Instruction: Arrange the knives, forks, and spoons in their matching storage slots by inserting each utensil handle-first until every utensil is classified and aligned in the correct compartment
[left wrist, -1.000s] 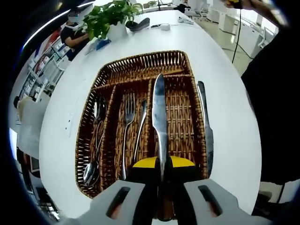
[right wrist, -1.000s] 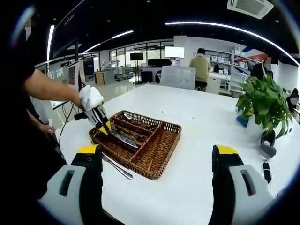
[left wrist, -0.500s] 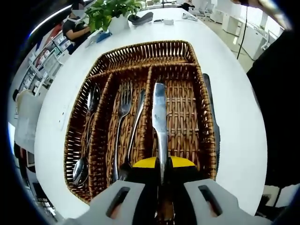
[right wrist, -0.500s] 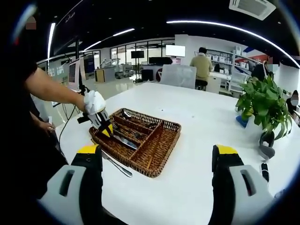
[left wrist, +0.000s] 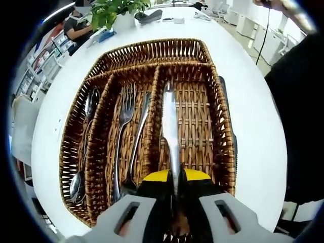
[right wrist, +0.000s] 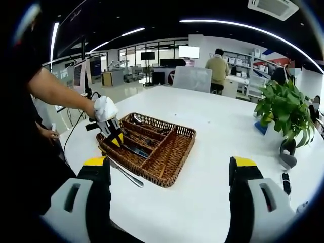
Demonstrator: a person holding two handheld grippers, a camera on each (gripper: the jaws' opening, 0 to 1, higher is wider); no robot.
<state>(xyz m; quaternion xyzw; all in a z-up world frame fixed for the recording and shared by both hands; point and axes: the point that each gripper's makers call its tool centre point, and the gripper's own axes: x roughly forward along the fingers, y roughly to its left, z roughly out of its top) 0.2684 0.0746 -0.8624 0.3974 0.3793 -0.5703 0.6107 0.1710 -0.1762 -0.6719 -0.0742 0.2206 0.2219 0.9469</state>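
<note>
Left gripper view: the left tongs (left wrist: 174,195) are clenched on a knife (left wrist: 169,126) whose handle is hidden between them; its blade lies over the wicker tray (left wrist: 152,50)'s wide slot. Forks (left wrist: 124,136) and spoons (left wrist: 83,147) fill neighbouring slots.

Right gripper view: the right tongs (right wrist: 169,174) stand wide apart, holding nothing, above the white counter (right wrist: 217,152). A second knife (right wrist: 126,174) lies beside the tray.

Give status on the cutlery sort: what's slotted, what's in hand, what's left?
Done: spoons and forks lie in their slots of the wicker tray. In hand: the left gripper holds a knife over the right compartment. Left: a second knife lies on the table beside the tray. Right gripper is open and empty.
</note>
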